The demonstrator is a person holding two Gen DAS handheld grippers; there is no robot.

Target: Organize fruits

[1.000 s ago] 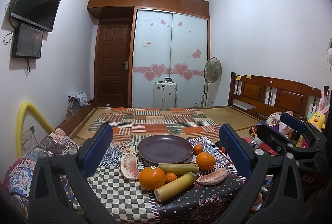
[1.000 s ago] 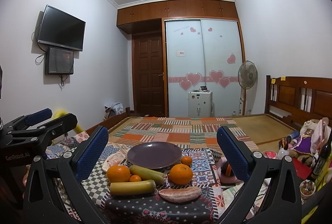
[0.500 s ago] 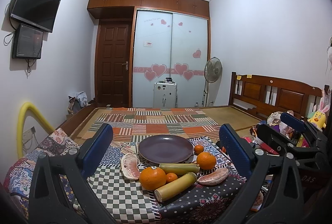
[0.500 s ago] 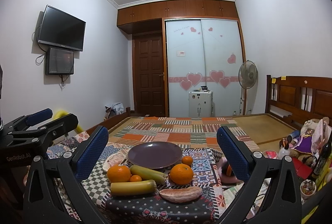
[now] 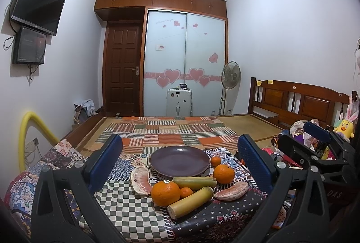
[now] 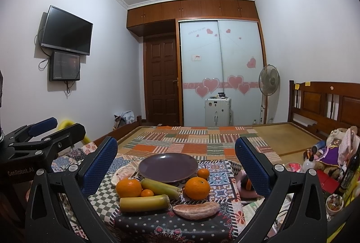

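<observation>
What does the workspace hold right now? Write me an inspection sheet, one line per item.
Surface: patchwork cloth over a small table.
Job's things: purple plate bare; two big oranges, two small ones, two yellow-green stalks and two peeled pomelo pieces lie beside it on the cloth.
Clutter: toys and bottles on the right.
Grippers: left gripper and right gripper both open, holding nothing, short of the fruit.
Cables: wires hang under the wall television.
Surroundings: bed, wardrobe, fan, door.
</observation>
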